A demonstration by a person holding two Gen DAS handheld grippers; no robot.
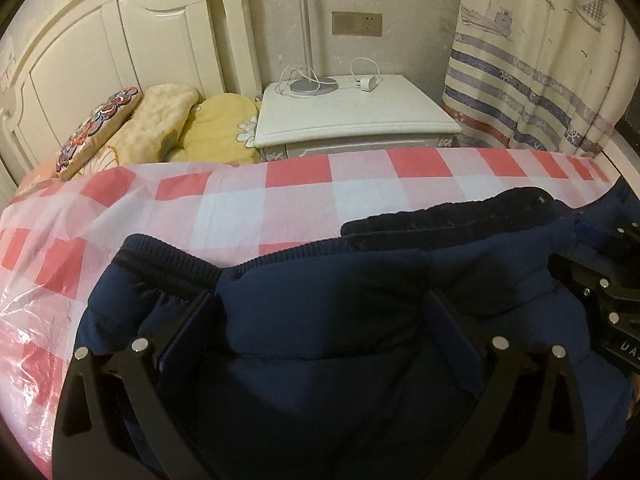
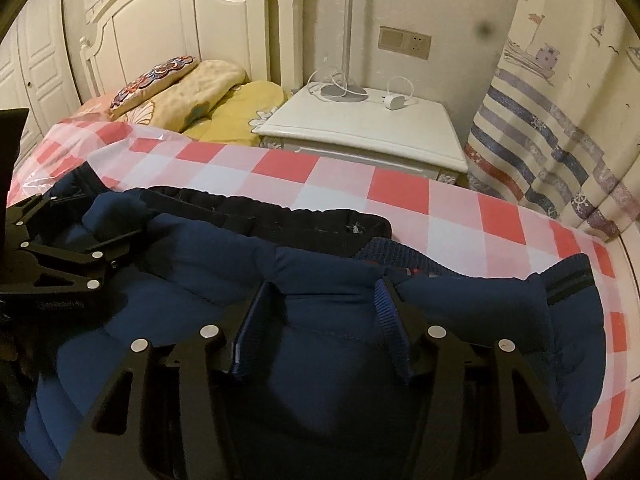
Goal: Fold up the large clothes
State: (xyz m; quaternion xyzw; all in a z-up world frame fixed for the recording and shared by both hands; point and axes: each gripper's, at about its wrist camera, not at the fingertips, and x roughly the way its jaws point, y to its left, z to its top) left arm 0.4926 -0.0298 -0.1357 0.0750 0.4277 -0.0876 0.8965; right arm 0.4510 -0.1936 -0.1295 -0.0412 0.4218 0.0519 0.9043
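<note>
— Checked red-and-white sheet (image 1: 300,196) covers the bed; on it lies the navy padded jacket (image 1: 320,320), bunched up, dark lining at its far edge.
— And the grippers?
— Left gripper (image 1: 320,308) pinches a thick fold of the jacket. Right gripper (image 2: 324,300) does likewise, its pads pressing a fold, the two side by side.
— Beyond?
— White nightstand (image 2: 360,128), lamp base (image 2: 344,94), charger (image 2: 394,102).

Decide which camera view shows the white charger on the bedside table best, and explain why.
The right wrist view: the charger sits clear beside the lamp base, its looped cable visible. The left wrist view shows the same charger, smaller and farther off, on the bedside table.
</note>
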